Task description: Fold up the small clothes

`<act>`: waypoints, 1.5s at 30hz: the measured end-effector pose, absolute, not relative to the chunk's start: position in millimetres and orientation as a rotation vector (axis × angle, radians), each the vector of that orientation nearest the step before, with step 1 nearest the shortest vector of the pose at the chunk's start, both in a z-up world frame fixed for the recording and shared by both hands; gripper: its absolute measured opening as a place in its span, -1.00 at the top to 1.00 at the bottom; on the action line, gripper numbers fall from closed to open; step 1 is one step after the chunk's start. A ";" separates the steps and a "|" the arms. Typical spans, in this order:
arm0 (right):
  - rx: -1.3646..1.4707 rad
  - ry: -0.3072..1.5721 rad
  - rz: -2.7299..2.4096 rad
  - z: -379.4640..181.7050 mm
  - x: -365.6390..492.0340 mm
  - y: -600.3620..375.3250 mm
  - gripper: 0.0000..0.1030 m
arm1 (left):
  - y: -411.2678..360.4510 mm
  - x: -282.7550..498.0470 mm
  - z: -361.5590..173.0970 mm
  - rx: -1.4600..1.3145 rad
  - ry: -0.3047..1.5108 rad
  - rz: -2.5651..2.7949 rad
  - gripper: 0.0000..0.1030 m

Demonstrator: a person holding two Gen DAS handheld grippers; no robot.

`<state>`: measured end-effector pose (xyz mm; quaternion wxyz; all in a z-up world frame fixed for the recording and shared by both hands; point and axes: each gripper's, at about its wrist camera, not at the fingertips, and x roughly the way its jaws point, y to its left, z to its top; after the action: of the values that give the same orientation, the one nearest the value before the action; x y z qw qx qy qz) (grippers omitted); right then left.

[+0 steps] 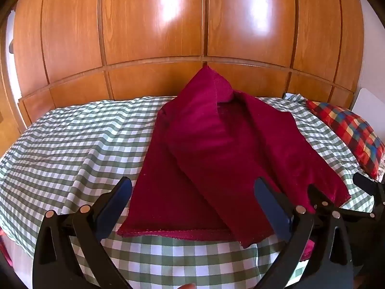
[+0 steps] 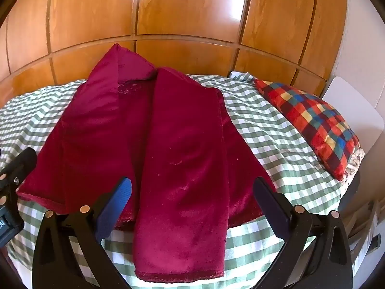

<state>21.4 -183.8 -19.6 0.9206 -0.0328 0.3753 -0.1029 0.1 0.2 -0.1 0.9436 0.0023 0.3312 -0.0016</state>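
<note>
Bed (image 1: 60, 139) w/ green-white check cover fills both views; its near edge curves under the tongs, far edge butts the glossy wood wardrobe (image 1: 154, 24). Open cover to the left of the garment, a narrower strip to its right before the pillow.

Dark red garment (image 2: 173, 144) lies mid-bed, spread flat, velvety w/ soft sheen, hems rough/stitched. One long panel is folded over the centre & runs toward the near edge, its hem close to the bed's front. A peaked part at the far end stands up against the wardrobe. Left wrist view: the lower hem lies straight across, a flap pointing out to the right.

Plaid pillow (image 2: 312, 120), red/blue/yellow squares, sits at the right end of bed, apart from the garment. White flat panel (image 2: 356, 110) just beyond it.

Left tongs (image 1: 192, 200): spread wide, released, nothing gripped; blue pads hang over the garment's near hem, contact can't be told. Right tongs (image 2: 192, 200): same, wide apart & empty, straddling the folded centre panel from above. Right tongs also show at the right edge of the left wrist view.
</note>
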 end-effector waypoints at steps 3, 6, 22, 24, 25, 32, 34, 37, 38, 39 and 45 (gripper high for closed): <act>-0.081 0.791 -0.210 -17.3 26.7 -176.0 -0.94 | -0.6 0.3 -0.3 0.009 0.681 -0.003 -0.95; -0.063 0.794 -0.192 -22.1 26.7 -184.0 -0.94 | -3.1 0.2 -0.5 0.016 0.678 -0.004 -0.95; -0.071 0.808 -0.195 -27.3 28.6 -181.2 -0.94 | 0.4 -8.4 -12.5 -0.002 0.681 -0.004 -0.95; -0.079 0.803 -0.195 -26.5 28.0 -180.4 -0.94 | 1.0 -10.0 -12.8 -0.006 0.681 -0.009 -0.95; -0.080 0.804 -0.194 -26.6 27.8 -180.3 -0.94 | 2.8 -8.3 -12.1 -0.008 0.685 -0.010 -0.95; -0.069 0.817 -0.194 -27.6 26.2 -181.6 -0.94 | 2.2 -13.4 -9.6 -0.001 0.686 -0.015 -0.95; -0.072 0.811 -0.196 -26.0 25.0 -181.8 -0.94 | 2.3 -13.1 -8.1 -0.003 0.689 -0.015 -0.95; -0.072 0.806 -0.198 -24.1 24.5 -181.7 -0.94 | 2.2 -13.9 -5.4 -0.002 0.685 -0.016 -0.95; -0.071 0.806 -0.198 -23.7 24.4 -182.1 -0.94 | 2.1 -14.3 -4.4 -0.001 0.683 -0.019 -0.95; -0.072 0.806 -0.197 -23.5 24.4 -182.2 -0.94 | 1.7 -14.8 -3.5 0.002 0.681 -0.019 -0.95; -0.073 0.806 -0.195 -23.9 23.9 -182.5 -0.94 | 2.2 -16.4 -1.9 0.005 0.682 -0.026 -0.95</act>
<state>23.9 -182.5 -23.9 0.9147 -0.0354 0.3914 -0.0946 -16.4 2.2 -1.9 0.9424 0.0026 0.3342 -0.0130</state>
